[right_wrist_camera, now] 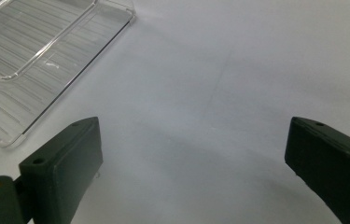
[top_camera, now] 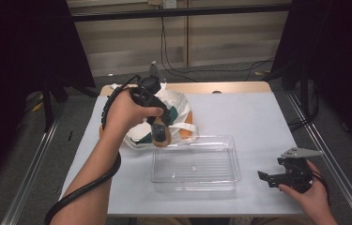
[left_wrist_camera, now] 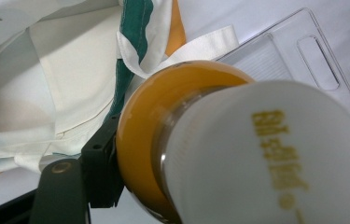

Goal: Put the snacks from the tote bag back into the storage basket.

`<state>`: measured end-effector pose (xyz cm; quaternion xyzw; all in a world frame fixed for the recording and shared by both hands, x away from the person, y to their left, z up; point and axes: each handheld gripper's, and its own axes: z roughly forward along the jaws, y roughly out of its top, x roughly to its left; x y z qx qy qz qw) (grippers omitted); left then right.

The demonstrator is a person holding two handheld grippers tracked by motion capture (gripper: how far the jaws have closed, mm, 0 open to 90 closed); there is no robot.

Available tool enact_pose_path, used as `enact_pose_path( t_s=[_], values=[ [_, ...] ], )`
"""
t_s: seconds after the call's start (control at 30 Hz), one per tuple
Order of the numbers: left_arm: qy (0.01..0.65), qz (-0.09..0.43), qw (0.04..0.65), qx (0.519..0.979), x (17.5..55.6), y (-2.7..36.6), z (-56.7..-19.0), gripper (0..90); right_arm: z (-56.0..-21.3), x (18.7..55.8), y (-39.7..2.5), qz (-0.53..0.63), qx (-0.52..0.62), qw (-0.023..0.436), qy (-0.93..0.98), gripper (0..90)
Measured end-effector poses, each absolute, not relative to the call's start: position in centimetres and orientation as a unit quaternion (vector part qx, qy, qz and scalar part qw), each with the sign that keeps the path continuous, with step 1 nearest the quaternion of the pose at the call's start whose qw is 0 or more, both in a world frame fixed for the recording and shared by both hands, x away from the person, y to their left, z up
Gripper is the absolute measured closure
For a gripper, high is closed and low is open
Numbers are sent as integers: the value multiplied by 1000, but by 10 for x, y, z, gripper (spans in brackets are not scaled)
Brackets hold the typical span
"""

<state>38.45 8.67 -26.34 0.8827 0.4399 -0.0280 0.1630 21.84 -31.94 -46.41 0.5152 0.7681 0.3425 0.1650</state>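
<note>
My left gripper (top_camera: 159, 127) is shut on an orange bottle (top_camera: 161, 137) with a white cap (left_wrist_camera: 266, 154) that carries gold lettering. It holds the bottle in the air at the back left corner of a clear plastic tray (top_camera: 225, 180), just in front of a white cloth bag (top_camera: 176, 101) with green trim. In the left gripper view one black finger (left_wrist_camera: 99, 170) presses on the orange body (left_wrist_camera: 140, 135); the other finger is hidden behind the bottle. My right gripper (top_camera: 268, 178) stands open low over the bare table, to the right of the tray (right_wrist_camera: 32, 60).
The grey-white table (top_camera: 258, 117) ends at a wooden strip at the back. A bag strap (left_wrist_camera: 196, 44) lies toward the tray's rim, and something orange (left_wrist_camera: 176, 28) shows inside the bag. Metal rails run along both sides of the table on the floor.
</note>
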Motion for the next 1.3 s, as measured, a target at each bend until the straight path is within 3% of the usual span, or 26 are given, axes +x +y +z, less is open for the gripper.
enact_pose_path(
  t_s=[1.3],
  values=[
    [446, -33, 145, 883, 388, 80, -292, 303, -464, 219, -319, 342, 512, 166, 770, 41]
  ],
)
